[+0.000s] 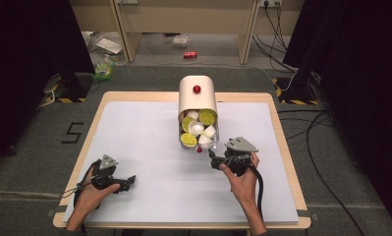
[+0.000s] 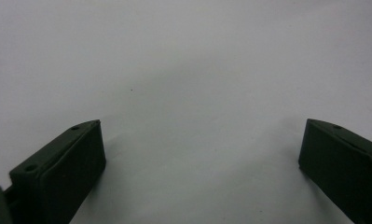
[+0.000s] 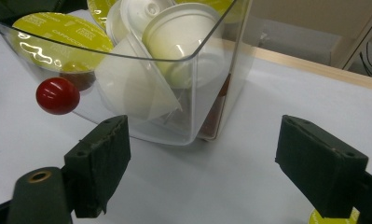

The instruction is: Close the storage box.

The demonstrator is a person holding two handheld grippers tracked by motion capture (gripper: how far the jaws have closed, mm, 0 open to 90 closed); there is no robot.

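White mat covers the wood-edged table (image 1: 282,142), dark curtains at both sides. Landmark: capsule drawer (image 1: 198,110), cream cover with a red knob, clear front pulled out near the table's middle, packed with green-lidded and white capsules (image 1: 197,129). Right gripper (image 1: 214,160) sits just below and right of the drawer, jaws spread, nothing clamped; clear front wall (image 3: 174,93) just ahead of the pads, not touched. Left gripper (image 1: 127,183) lies well left of and below the drawer, jaws wide apart over bare mat.
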